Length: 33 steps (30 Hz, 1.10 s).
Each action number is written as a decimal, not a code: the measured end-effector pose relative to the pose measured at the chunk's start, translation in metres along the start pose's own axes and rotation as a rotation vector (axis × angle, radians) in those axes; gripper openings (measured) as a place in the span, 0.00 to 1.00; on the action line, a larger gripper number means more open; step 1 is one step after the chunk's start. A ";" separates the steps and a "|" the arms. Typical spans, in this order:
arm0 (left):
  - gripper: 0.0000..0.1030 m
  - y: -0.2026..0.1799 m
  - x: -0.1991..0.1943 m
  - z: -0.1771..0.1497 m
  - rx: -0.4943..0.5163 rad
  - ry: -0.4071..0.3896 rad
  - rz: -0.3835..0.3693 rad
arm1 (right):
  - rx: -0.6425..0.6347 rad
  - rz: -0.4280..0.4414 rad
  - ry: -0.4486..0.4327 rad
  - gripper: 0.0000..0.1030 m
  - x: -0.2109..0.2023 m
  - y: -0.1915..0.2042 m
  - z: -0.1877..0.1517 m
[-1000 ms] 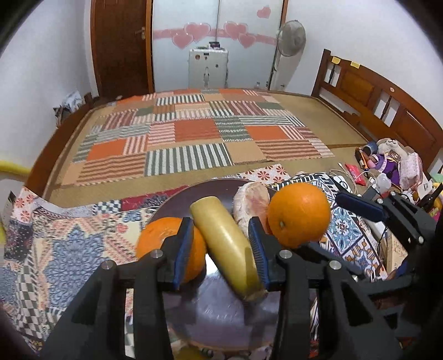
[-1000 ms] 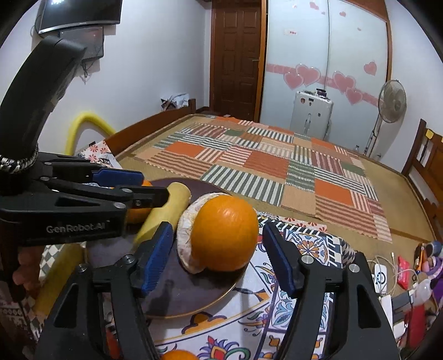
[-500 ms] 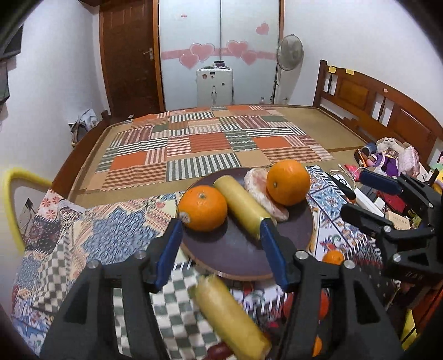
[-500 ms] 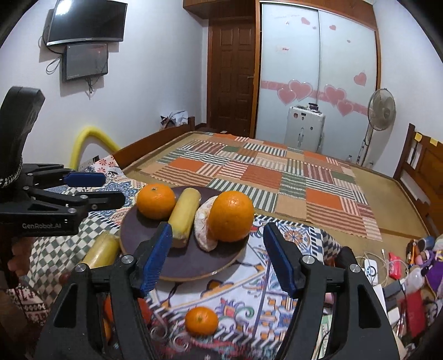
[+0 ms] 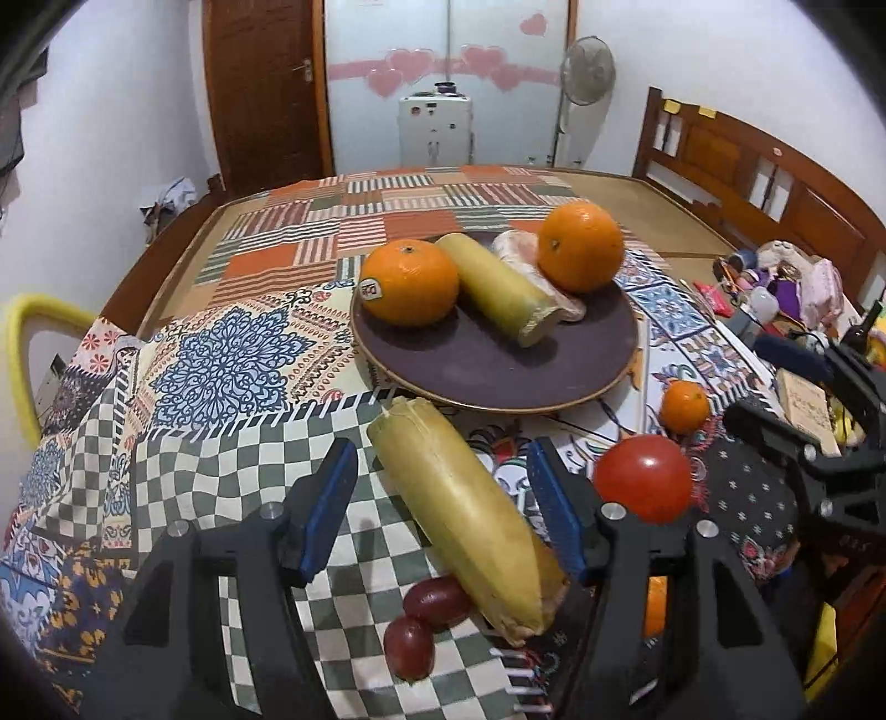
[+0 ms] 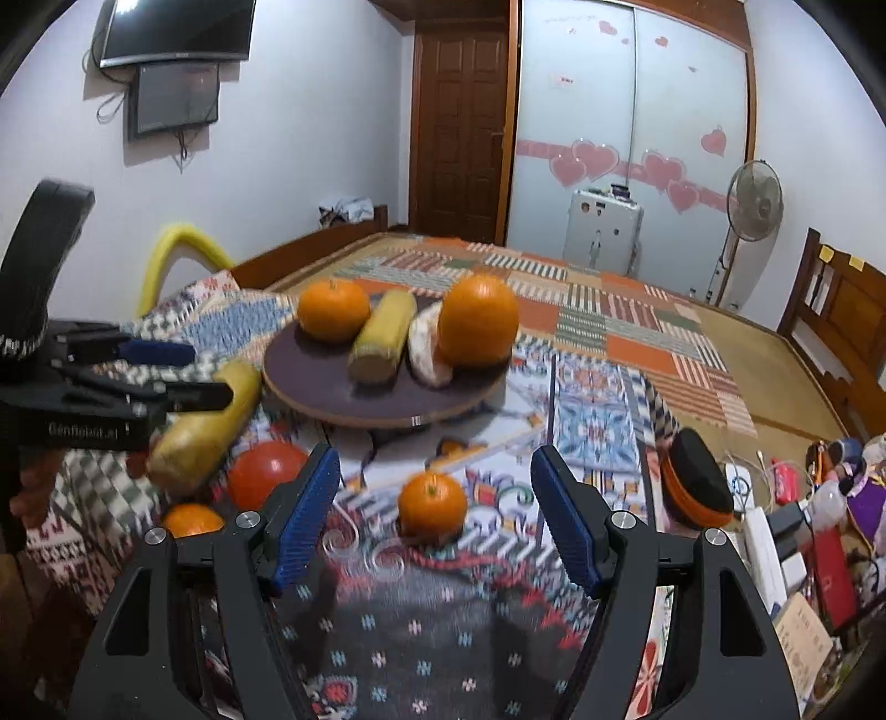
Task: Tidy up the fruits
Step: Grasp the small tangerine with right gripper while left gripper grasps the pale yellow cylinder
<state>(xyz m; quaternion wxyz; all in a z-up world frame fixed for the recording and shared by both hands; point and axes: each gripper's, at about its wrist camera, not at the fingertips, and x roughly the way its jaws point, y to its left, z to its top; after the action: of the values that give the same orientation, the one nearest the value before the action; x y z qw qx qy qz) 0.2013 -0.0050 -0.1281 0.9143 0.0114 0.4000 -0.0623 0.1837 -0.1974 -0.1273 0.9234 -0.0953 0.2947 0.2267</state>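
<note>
Reaching for more fruit: left hand-held gripper (image 5: 443, 509), jaws just widened, straddles yellow fruit (image 5: 465, 515) w/o pinching. Right hand-held gripper (image 6: 434, 520) spread around small orange (image 6: 432, 505). Next: close, carry to plate (image 5: 470, 376).

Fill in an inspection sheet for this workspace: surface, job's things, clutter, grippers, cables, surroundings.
Surface: patterned cloths over a bed.
Job's things: plate holds two oranges, a yellow fruit and a pale peeled fruit. Off the plate: long yellow fruit, tomato, small orange, two grapes.
Clutter: toys and packets on the right.
Grippers: left gripper open, straddling the long fruit; right gripper open, around the small orange.
Cables: white cable at the cloth's right edge.
Surroundings: door, fan, wall screen.
</note>
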 end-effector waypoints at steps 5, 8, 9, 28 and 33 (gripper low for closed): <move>0.61 0.006 0.022 0.003 -0.072 0.047 -0.038 | 0.045 0.012 0.052 0.66 0.019 -0.009 -0.002; 0.61 0.006 0.031 0.003 -0.076 0.061 -0.032 | 0.058 0.028 0.077 0.60 0.024 -0.009 -0.006; 0.61 0.007 0.035 0.003 -0.078 0.069 -0.029 | 0.060 0.037 0.086 0.55 0.025 -0.009 -0.006; 0.41 0.028 0.041 0.005 -0.214 0.096 -0.104 | 0.082 0.078 0.102 0.31 0.028 -0.009 -0.013; 0.38 0.029 0.028 0.003 -0.226 0.080 -0.137 | 0.098 0.075 0.077 0.31 0.022 -0.014 -0.009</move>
<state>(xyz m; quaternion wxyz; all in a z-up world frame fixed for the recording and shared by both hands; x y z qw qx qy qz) 0.2264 0.0209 -0.1477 0.8868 -0.1163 0.4404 -0.0787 0.2015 -0.2044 -0.1470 0.9059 -0.0473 0.3441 0.2424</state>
